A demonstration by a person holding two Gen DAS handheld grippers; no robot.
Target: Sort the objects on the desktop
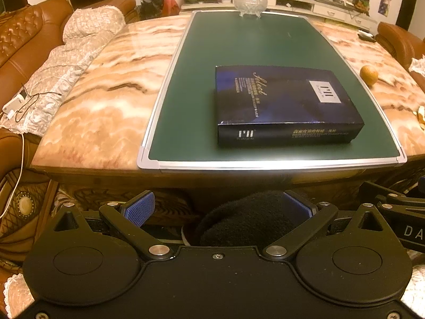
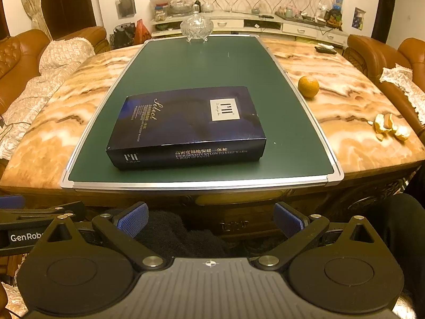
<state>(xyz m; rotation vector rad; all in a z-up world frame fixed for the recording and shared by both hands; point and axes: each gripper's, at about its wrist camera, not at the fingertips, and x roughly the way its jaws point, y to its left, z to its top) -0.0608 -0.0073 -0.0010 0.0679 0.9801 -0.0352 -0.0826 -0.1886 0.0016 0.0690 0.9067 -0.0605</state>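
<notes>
A dark blue flat box (image 1: pixel 287 101) lies on a green framed board (image 1: pixel 239 47) on the marble table; it also shows in the right wrist view (image 2: pixel 188 125) on the board (image 2: pixel 186 61). A glass lidded bowl (image 1: pixel 249 0) (image 2: pixel 196 26) stands at the board's far end. An orange (image 1: pixel 369 74) (image 2: pixel 308 86) sits on the marble right of the board, with orange peel (image 2: pixel 389 127) nearer the right edge. My left gripper (image 1: pixel 216 208) and right gripper (image 2: pixel 211 216) are both open and empty, held below the table's near edge.
Brown leather sofas (image 1: pixel 26 32) (image 2: pixel 385 53) flank the table (image 1: pixel 106 101) (image 2: pixel 345 101). A quilted cover (image 1: pixel 79 53) with a cable lies on the left sofa. A remote (image 2: pixel 325 50) lies at the far right. A cabinet (image 2: pixel 265 24) with clutter stands behind.
</notes>
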